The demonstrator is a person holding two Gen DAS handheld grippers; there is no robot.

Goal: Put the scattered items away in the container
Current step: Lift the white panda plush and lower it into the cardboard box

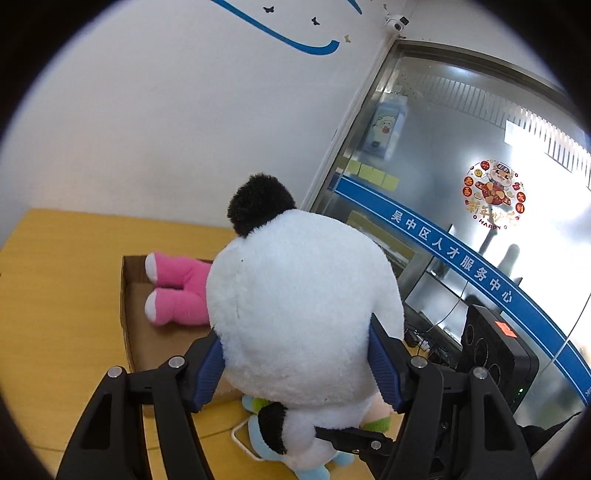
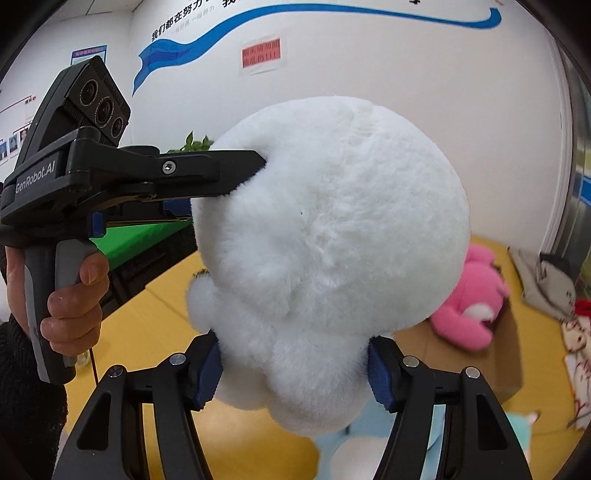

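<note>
Both claws grip the big white panda plush (image 1: 303, 310) and hold it in the air above the yellow tabletop (image 1: 62, 295). The left claw (image 1: 295, 365) squeezes its head between blue pads, and the right claw (image 2: 291, 373) pinches its body lower down. Beyond it, a pink plush toy (image 1: 177, 291) lies inside the cardboard box (image 1: 127, 314).

An office or service centre: slogan wall (image 2: 207, 22), glass partition (image 1: 461, 147) with blue lettered band (image 1: 454, 254) (security camera (image 1: 397, 23) above).
</note>
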